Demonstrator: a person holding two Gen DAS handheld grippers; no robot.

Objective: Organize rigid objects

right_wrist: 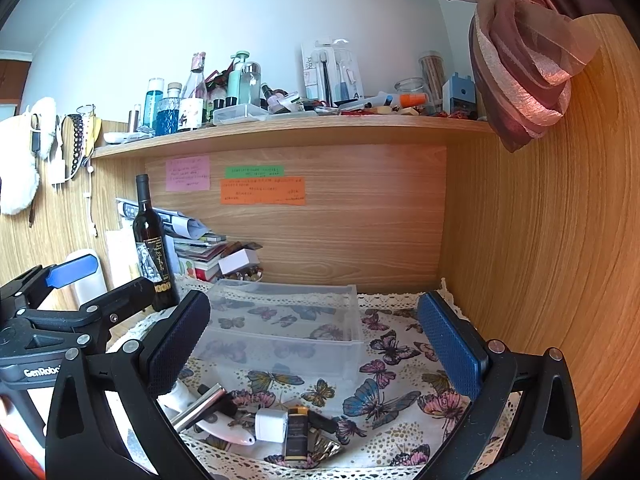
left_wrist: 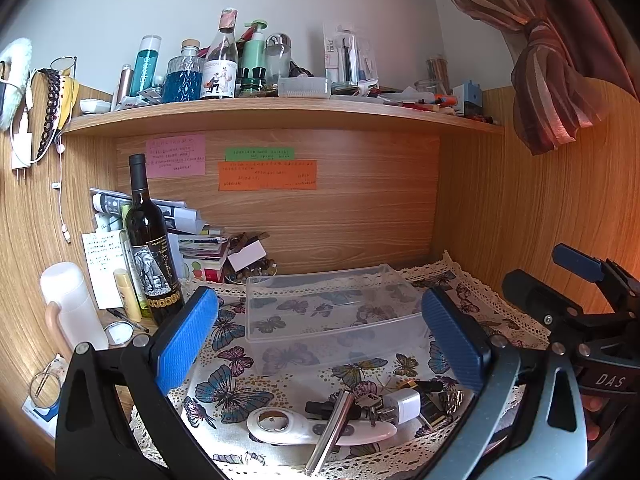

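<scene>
Wooden desk (left_wrist: 132, 334) under butterfly cloth (left_wrist: 224, 392); wine bottle (left_wrist: 150, 248), clear bin (left_wrist: 332, 312) upright.

A wood-grain desk alcove fills the view, its back panel (left_wrist: 320, 216) carrying pink, green and orange paper notes (left_wrist: 267, 175) beneath a cluttered upper shelf (left_wrist: 280, 114). Above the shelf rises a plain pale wall (right_wrist: 200, 20), and a knotted brown striped curtain (right_wrist: 524, 64) hangs at the upper right. A warm orange cast, possibly sunlight, tints the right side panel (right_wrist: 560, 240).
</scene>
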